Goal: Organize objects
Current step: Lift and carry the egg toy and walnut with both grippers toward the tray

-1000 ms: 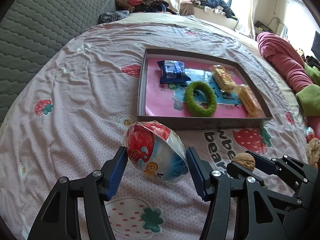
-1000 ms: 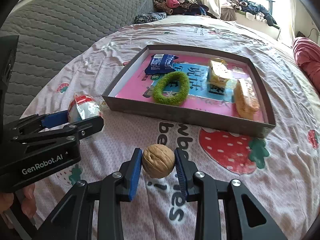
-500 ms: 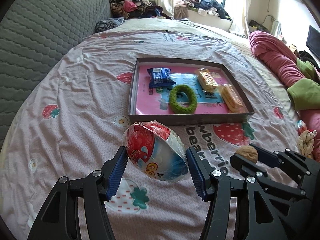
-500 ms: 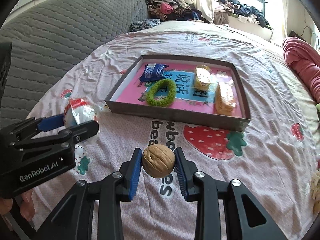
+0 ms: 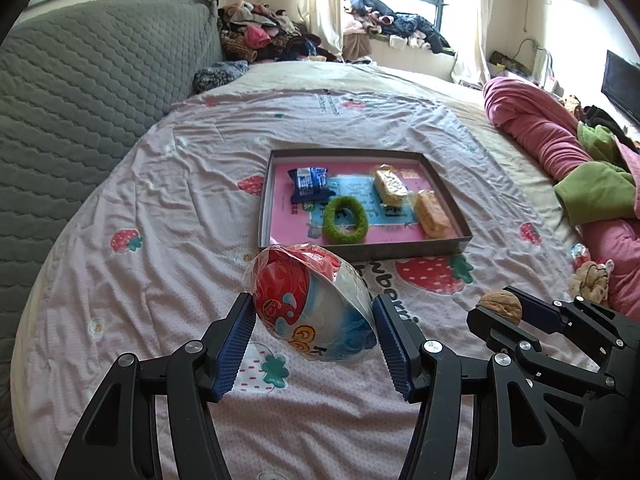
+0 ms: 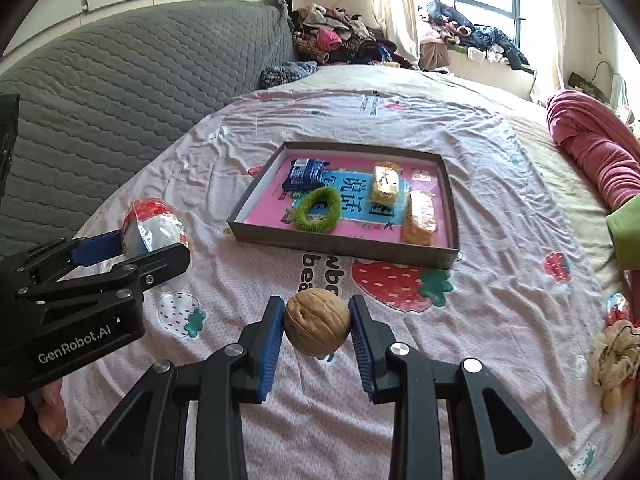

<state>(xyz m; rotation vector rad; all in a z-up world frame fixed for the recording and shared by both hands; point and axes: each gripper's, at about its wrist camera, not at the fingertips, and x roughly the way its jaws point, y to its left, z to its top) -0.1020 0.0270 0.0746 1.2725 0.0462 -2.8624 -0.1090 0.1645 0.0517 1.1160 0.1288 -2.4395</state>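
L gripper is clamped on a plastic-wrapped ball, red, white & blue, w/ both fingers pressing its sides; ball is held clear above the bed. R gripper is clamped on a walnut, blue pads tight against both sides, also lifted off the sheet. From the R view the L gripper sits off to the left of the R fingers, level w/ them, apart.

Ahead of both sets of fingers, past the strawberry print, lies a shallow box w/ pink bottom. Inside it: a green fuzzy ring near the front wall, a blue snack packet at the back left, & two yellow wrapped cakes on the right side, one behind the other. Box is well beyond the fingertips, not touching either gripper.

Far right of the R fingers, at the bed edge, a pink blanket is bunched up.
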